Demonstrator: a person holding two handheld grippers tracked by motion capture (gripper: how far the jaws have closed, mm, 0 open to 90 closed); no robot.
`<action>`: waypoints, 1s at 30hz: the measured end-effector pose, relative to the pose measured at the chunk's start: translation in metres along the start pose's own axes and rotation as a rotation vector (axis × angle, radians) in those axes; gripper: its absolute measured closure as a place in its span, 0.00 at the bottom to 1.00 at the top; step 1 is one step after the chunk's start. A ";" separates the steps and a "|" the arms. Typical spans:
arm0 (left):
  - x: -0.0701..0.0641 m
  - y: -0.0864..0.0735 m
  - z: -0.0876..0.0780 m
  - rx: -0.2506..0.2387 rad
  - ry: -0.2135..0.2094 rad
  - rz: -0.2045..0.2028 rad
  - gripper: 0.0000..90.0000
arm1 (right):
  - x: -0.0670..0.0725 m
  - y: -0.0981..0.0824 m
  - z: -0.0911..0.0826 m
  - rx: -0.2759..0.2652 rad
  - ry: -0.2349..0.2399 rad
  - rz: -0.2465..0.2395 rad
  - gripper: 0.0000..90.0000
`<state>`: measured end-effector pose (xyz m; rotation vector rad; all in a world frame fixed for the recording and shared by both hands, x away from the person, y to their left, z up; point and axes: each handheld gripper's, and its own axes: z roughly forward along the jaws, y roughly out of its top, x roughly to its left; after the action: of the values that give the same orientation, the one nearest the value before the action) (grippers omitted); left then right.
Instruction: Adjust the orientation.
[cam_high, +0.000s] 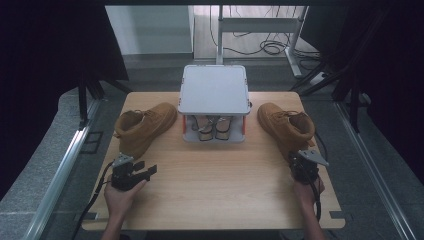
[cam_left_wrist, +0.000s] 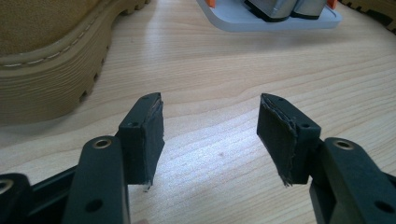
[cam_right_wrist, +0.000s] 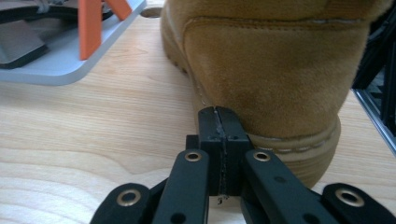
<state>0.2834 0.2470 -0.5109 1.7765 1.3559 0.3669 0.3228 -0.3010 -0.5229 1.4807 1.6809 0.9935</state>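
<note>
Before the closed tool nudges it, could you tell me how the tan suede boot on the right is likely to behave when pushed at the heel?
The tan suede boot on the right will probably slide rather than tip: its thick lugged sole sits flat on the wooden table. The heel looks stiff, so the right tool should not dent it much. A push off-centre may swing the toe round.

Two black handheld grippers here: the left gripper (cam_high: 142, 172) has a grey plate on top and a black cable trailing near, the right gripper (cam_high: 303, 165) carries a grey three-cornered plate and its own cable; brass-ringed rivets dot the linkages, frayed dark pads (cam_left_wrist: 275, 135) line the jaws, forearms bare
</note>
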 end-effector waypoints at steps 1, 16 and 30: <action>0.000 0.000 0.000 0.002 0.003 0.002 0.46 | -0.002 0.000 0.000 -0.001 0.005 0.005 1.00; 0.000 0.000 -0.001 0.001 0.005 0.018 0.46 | -0.009 0.000 -0.001 0.002 -0.013 -0.005 1.00; 0.001 0.001 -0.001 0.008 0.013 0.042 0.46 | -0.001 -0.001 -0.008 -0.029 0.018 -0.024 1.00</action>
<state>0.2840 0.2482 -0.5102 1.8140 1.3325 0.3978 0.3157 -0.3031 -0.5203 1.4340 1.6858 1.0168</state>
